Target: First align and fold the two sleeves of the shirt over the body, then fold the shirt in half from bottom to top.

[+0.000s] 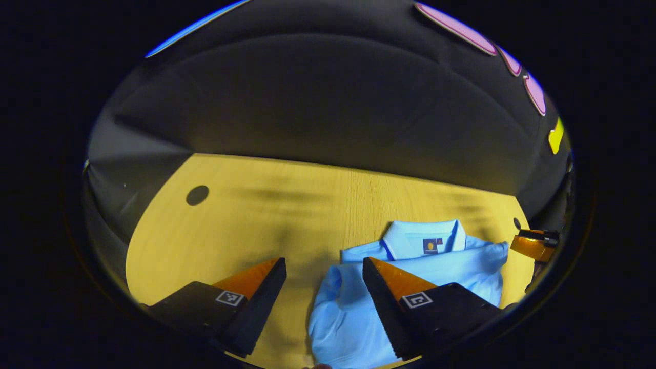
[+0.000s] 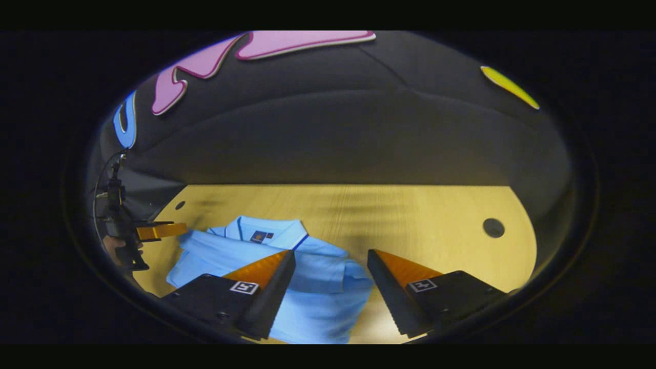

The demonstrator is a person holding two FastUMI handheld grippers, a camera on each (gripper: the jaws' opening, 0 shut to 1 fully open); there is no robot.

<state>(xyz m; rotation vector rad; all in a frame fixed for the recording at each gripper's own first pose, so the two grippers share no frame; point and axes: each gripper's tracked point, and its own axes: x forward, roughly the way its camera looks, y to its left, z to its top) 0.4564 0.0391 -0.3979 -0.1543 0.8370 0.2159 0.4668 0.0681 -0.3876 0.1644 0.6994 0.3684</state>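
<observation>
1. The left gripper hangs released above the worktop, its 2 fingers spread with nothing between them. It sits over the left edge of the light blue polo shirt, near the worktop's front edge.
2. The polo shirt lies flat on the worktop. Its collar is toward the far edge, and its hem runs off toward the front edge. Its long axis therefore runs front to back, with the neck pointing away from the person.
3. In the right gripper view, both sleeves appear already laid over the body: a band of cloth crosses the chest just below the collar. I judge the bottom-to-top fold to be the step in hand.
4. To do it well, each gripper should take 1 hem corner, pinching all layers so the folded sleeves do not slip. Both should then lift together and carry the hem straight toward the collar, keeping the side edges parallel.
5. The right gripper is likewise released and holds nothing. It hovers over the shirt's right edge. It also shows far off in the left gripper view, beside the shirt's right shoulder.
</observation>
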